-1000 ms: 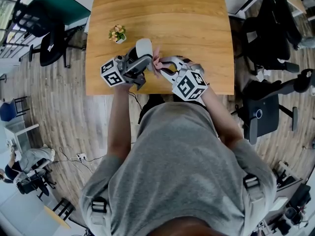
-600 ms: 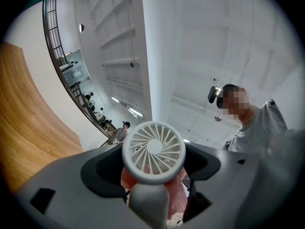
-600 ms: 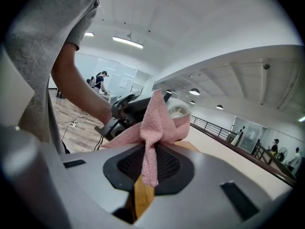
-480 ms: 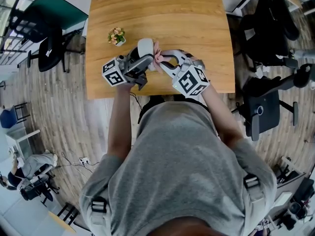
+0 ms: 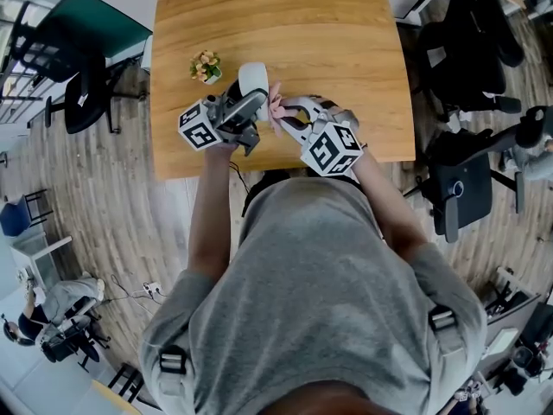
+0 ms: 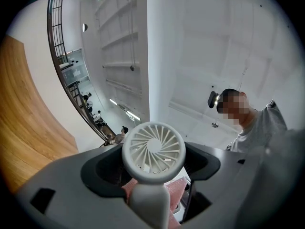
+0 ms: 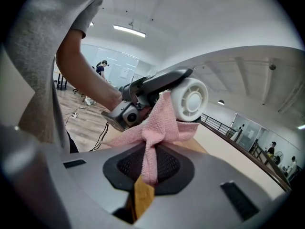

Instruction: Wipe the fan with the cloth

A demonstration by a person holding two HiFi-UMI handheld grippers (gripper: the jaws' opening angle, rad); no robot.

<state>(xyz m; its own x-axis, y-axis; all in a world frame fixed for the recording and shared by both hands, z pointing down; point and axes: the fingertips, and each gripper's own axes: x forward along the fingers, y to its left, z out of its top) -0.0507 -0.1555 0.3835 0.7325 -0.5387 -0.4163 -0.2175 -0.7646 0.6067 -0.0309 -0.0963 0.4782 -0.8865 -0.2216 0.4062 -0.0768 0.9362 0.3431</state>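
Wooden table [image 5: 276, 24] on a plank floor [image 5: 95, 197], seen from above, with black office chairs [image 5: 471, 197] to either side and a small pot of flowers [image 5: 206, 65] near the table's left edge. The person stands at the near edge with both forearms reaching forward and the elbows bent, so that the two grippers meet over the near part of the table, just beside the flowers. The left gripper [image 5: 246, 106], marker cube [image 5: 197, 125] turned toward the camera, is angled upward. Its jaws are clamped on the handle of the white fan [image 6: 153, 149], which stands upright between them with the round grille facing that gripper's camera. The right gripper [image 5: 285, 119], whose cube [image 5: 330, 149] sits above the right wrist, is angled toward the left one and tilts slightly downward. Its jaws are closed almost completely on a gathered fold of the pink cloth [image 7: 159, 123]. The free part of the cloth fans out from the pinch and lies against the rear of the fan's head, where head and handle join. In the left gripper view the cloth shows behind the handle, below the grille. The left forearm [image 7: 86, 75] runs straight to its gripper.
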